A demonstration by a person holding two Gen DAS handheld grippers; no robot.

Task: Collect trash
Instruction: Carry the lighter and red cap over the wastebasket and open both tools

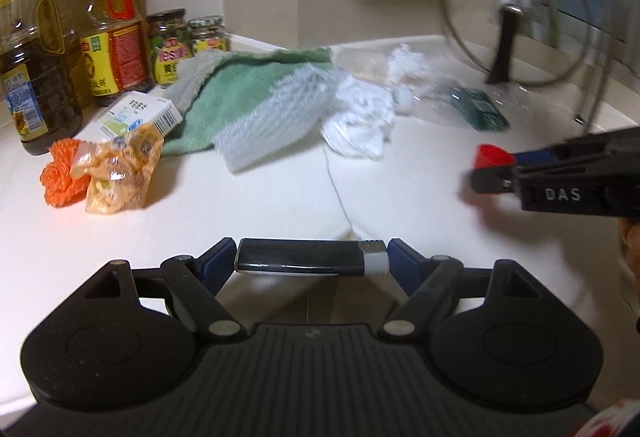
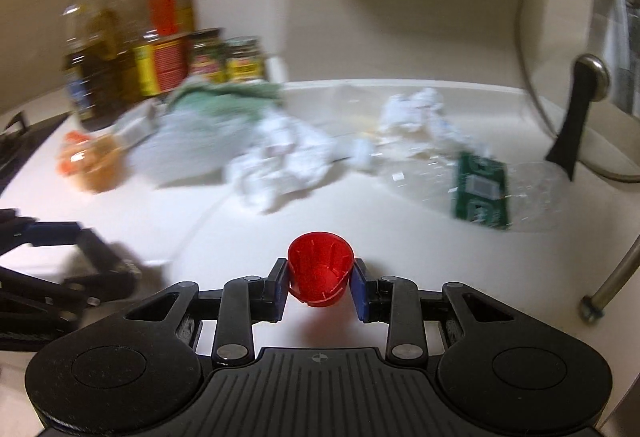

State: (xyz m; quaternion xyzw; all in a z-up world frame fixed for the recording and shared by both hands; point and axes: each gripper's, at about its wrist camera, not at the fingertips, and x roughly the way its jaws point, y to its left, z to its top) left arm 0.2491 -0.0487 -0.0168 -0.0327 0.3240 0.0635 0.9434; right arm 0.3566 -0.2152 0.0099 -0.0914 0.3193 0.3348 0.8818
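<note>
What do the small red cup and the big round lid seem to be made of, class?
Red cup in the right claw: likely thin moulded plastic, glossy and slightly translucent, with ribs inside. Round lid: probably clear glass, since the wall shows through, with a metal-looking rim and a matt black handle.

Each camera sits on the back of its own tool and looks forward and down, low and close over the white tabletop. Both see the same crumpled paper, bottles and glass lid.
</note>
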